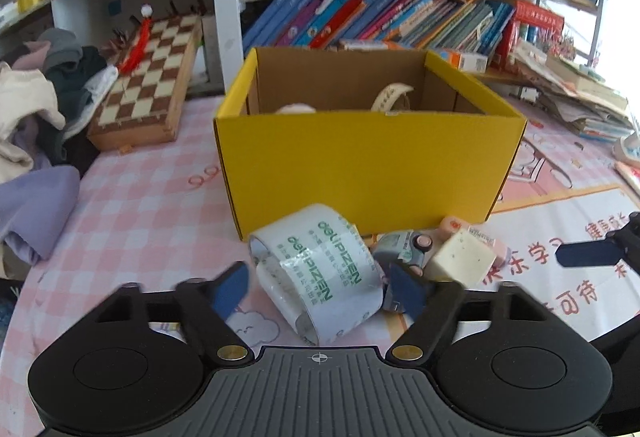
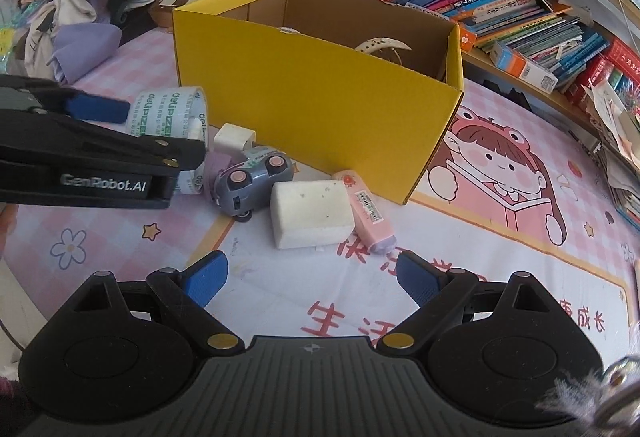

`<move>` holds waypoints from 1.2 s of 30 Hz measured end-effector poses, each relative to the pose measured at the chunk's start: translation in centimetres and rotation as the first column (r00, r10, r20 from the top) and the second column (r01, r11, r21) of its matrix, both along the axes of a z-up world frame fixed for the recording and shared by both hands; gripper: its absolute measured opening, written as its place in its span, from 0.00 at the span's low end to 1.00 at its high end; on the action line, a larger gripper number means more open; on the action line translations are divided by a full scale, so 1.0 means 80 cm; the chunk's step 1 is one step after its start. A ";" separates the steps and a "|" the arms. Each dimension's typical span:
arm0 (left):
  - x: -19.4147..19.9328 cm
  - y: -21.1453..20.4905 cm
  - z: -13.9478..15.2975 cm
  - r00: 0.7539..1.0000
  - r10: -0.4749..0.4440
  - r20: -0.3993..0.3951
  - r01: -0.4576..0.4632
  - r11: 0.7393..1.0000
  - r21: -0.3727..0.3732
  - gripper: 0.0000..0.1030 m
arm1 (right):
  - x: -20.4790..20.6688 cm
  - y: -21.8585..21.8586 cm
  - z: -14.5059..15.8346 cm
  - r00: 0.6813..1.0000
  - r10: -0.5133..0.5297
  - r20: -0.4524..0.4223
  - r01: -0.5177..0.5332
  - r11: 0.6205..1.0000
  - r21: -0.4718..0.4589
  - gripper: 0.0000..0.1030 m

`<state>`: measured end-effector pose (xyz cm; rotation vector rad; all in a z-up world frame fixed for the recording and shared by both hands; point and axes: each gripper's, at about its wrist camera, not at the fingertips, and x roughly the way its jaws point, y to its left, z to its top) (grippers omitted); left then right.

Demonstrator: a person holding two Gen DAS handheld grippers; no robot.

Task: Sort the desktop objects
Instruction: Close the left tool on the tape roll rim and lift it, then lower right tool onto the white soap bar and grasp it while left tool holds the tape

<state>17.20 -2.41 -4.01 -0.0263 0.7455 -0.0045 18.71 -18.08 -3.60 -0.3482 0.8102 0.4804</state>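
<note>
A clear tape roll with green print (image 1: 320,271) lies between the wide-open fingers of my left gripper (image 1: 320,291); neither pad visibly touches it. It also shows in the right wrist view (image 2: 168,117), behind the left gripper's arm (image 2: 92,157). A grey toy car (image 2: 252,179), a white sponge block (image 2: 310,213), a pink eraser (image 2: 366,211) and a small white charger (image 2: 232,137) lie in front of the yellow cardboard box (image 2: 320,105). The box holds a tape ring (image 1: 390,95). My right gripper (image 2: 312,279) is open and empty, just short of the sponge.
A chessboard case (image 1: 152,77) and a heap of clothes (image 1: 36,125) lie at the left. Slanted books (image 1: 380,13) fill the shelf behind the box. Stacked papers (image 1: 580,97) sit at the right. A pink cartoon mat (image 2: 500,165) covers the table.
</note>
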 end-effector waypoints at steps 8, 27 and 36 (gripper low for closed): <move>-0.021 -0.015 0.008 0.995 -0.096 0.035 0.092 0.990 0.109 0.35 | 0.009 -0.001 -0.001 1.000 0.002 -0.009 -0.002 1.000 0.011 0.90; -0.050 -0.031 0.018 0.983 -0.177 0.058 0.155 0.951 0.269 0.03 | 0.013 0.022 -0.005 0.997 0.069 -0.034 -0.068 0.997 0.026 0.90; -0.054 -0.007 0.024 0.992 -0.102 0.074 0.087 0.979 0.185 0.03 | 0.038 0.020 -0.014 0.996 0.018 -0.084 -0.015 0.999 0.041 0.63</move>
